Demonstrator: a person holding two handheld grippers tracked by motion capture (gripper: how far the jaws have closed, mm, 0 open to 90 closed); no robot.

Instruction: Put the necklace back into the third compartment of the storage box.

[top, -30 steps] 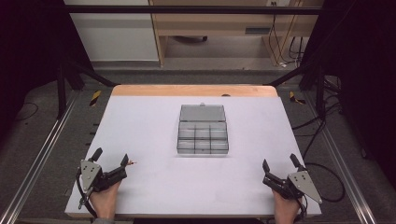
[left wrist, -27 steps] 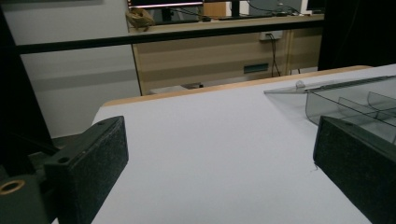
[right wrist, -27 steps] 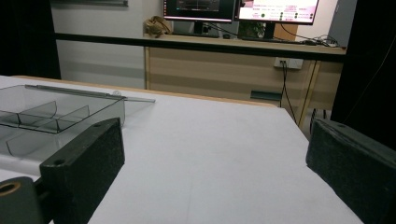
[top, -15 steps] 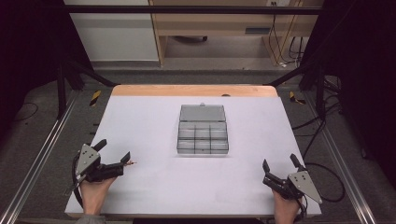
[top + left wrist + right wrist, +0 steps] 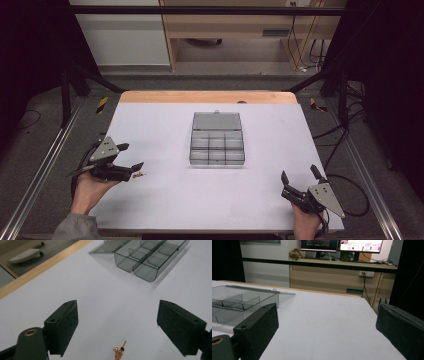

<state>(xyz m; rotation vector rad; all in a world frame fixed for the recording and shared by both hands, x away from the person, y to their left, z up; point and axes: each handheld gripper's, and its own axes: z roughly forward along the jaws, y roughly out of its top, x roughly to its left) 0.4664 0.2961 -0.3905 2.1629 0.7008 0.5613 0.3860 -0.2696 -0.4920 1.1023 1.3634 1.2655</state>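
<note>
left gripper [image 5: 117, 322], jaws apart and just narrowing around nothing, near the tabletop's left edge, should center over the small gold trinket [image 5: 119, 351] before pinching.

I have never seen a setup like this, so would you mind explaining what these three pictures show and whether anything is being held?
A person sits at a white table with a hand-held two-jaw gripper in each hand; there is no robot arm. The high view looks down from above: the left gripper is at the left, the right gripper at the right. The other two pictures come from cameras riding on each gripper, looking out between its black jaws. In the middle lies an open, clear compartment box. A small gold-coloured trinket lies on the table in front of the left gripper. Both grippers are open and hold nothing; the left one's jaws have just been closing slightly.
</note>
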